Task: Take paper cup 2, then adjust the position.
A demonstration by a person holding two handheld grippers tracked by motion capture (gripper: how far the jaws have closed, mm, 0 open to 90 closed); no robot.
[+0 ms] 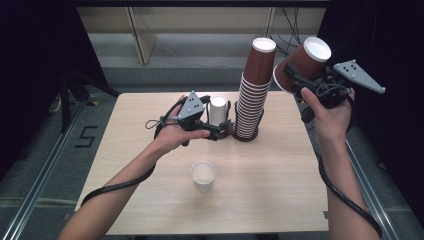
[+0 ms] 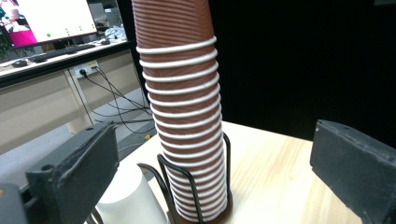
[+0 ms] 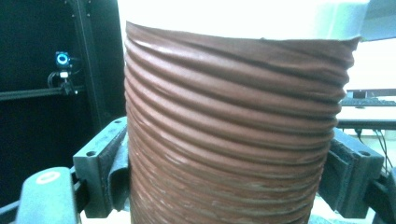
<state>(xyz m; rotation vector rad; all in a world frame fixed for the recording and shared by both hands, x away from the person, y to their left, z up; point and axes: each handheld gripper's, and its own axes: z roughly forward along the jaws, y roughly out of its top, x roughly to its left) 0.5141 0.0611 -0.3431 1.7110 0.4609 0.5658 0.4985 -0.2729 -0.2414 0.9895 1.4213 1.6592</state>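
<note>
On the table (image 1: 280, 200), the stack of cups (image 1: 252, 95) stands in a wire holder (image 1: 245, 135) toward twelve o'clock, with a short cup (image 1: 218, 110) just beside it at nine o'clock. A single open cup (image 1: 203, 176) sits near the middle, at about seven o'clock from the stack. One more cup (image 1: 306, 62) is held off the table's edge at two o'clock from the stack.

Lab or test cell. Bare wood counter (image 1: 280, 200) boxed by black curtains (image 1: 35, 75); floor rails (image 1: 55, 155), loose cables (image 2: 112, 100), monitor (image 2: 51, 18) and keyboard (image 2: 58, 52) on side desk.

Light wooden table (image 1: 280, 200) sits on grey floor (image 1: 45, 165), black curtains (image 1: 30, 45) closing in both sides. Beyond it, a beige partition (image 1: 200, 20) with dangling cables (image 1: 292, 25). A desk (image 2: 56, 58) carries a lit monitor (image 2: 51, 18) and keyboard (image 2: 60, 52).
</note>
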